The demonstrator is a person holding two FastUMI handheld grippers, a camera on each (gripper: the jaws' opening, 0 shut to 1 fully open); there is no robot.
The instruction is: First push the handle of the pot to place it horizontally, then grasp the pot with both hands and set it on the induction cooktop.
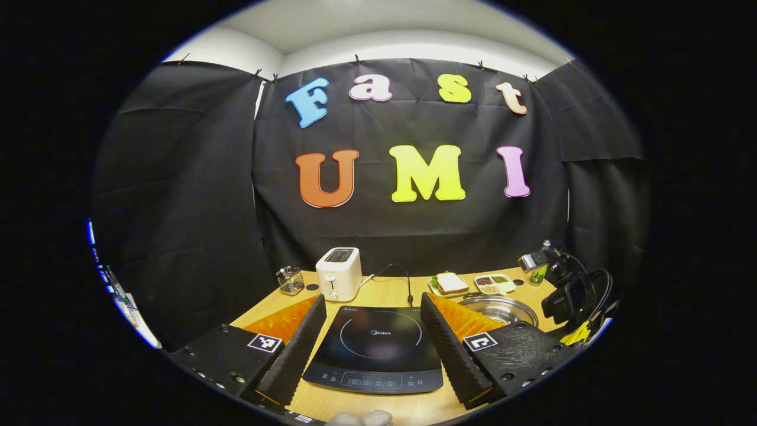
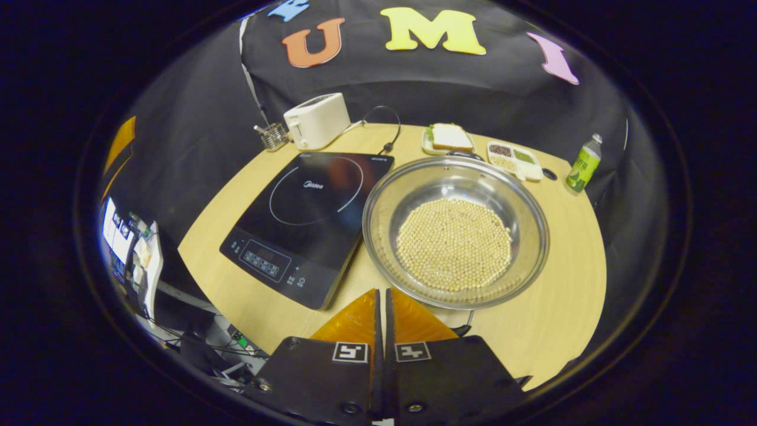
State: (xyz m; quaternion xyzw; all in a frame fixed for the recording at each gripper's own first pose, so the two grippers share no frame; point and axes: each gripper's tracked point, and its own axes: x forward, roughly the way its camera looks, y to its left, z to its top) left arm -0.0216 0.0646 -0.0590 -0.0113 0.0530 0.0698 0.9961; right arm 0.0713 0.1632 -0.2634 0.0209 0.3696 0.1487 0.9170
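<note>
pot [image 2: 455, 231] of beans, heavy, slick steel | I'd grip opposite rims | left claw [image 1: 372, 349] spread | right claw [image 2: 381, 307] pressed together, empty

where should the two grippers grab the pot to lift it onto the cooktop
Probably by the thin flared rim of the pot, at opposite sides, one gripper each. It is a wide, shallow metal bowl holding loose beads, so even grips should keep it level. The induction cooktop lies just beside it.

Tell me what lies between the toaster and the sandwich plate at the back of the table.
In the right gripper view, a black power cord loops on the bare table between the toaster and the sandwich plate.
</note>
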